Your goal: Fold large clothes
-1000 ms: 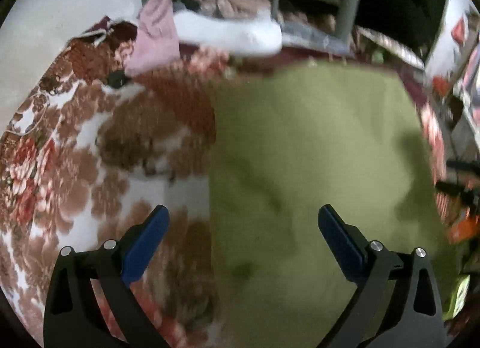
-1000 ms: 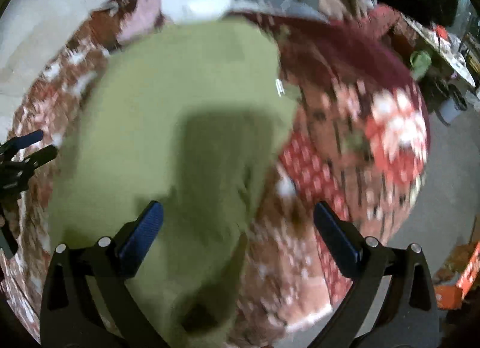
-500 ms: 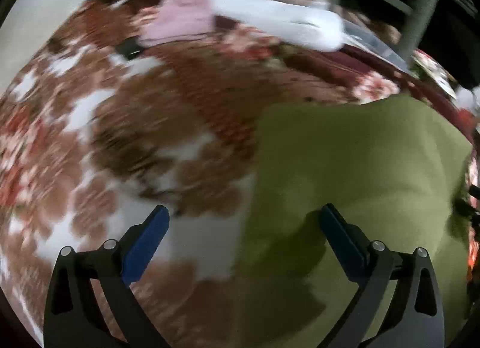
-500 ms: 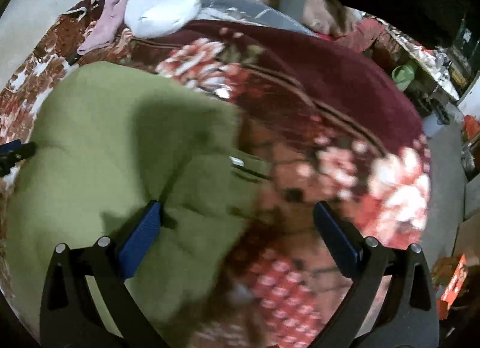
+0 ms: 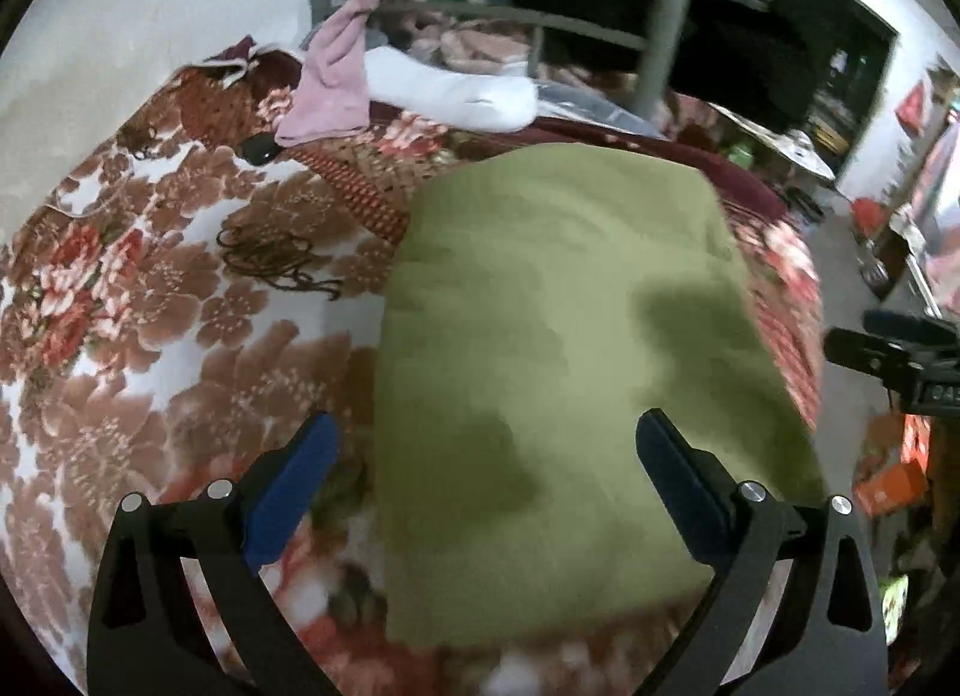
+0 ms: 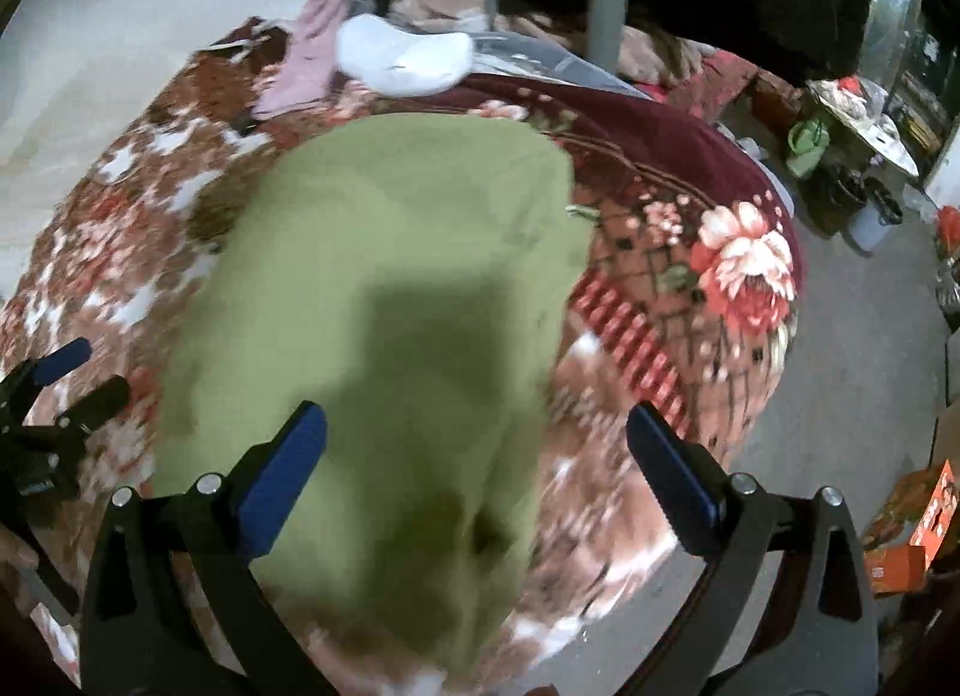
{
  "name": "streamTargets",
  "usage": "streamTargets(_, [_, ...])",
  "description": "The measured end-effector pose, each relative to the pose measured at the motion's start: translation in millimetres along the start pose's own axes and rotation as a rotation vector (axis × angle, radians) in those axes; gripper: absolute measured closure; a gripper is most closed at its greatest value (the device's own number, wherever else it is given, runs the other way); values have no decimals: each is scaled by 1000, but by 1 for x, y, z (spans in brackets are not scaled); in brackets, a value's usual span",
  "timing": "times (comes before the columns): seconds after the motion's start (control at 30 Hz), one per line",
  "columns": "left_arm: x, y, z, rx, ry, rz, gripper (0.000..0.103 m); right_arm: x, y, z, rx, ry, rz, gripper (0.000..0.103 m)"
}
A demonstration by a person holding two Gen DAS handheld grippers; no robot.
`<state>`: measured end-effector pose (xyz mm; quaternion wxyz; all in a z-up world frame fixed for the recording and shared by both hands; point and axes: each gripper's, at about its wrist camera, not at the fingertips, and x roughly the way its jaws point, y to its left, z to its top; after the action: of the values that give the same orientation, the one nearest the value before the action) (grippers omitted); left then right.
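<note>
Left gripper (image 5: 483, 471) and right gripper (image 6: 477, 459) both spread wide, empty, above folded green garment (image 5: 558, 360) on floral blanket (image 5: 150, 306)

No text, label or number is legible anywhere; faint marks on the far gripper are too blurred

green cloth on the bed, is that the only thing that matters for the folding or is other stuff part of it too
Part of the job:
- green cloth, spread flat on the floral blanket
- left gripper and right gripper, jaws open, holding nothing

Just lying about:
- pink garment
- white pillow
- dark cord
- orange box on the floor
</note>
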<state>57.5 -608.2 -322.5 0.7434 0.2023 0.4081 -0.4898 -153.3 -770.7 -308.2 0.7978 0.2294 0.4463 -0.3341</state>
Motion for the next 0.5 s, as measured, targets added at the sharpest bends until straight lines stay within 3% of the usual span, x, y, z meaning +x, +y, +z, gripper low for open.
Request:
streamTargets(0.13, [-59,-1,-14,-11,-21,-18,5,-60,27,-19,-10,-23,15,5])
streamTargets(0.37, [-172,-13,-27,23,-64,10,5,-192,65,-37,-77,-104,3,5])
streamTargets(0.5, [-229,-28,-31,48,-96,49,5,-248,79,-47,-92,-127,-8,5])
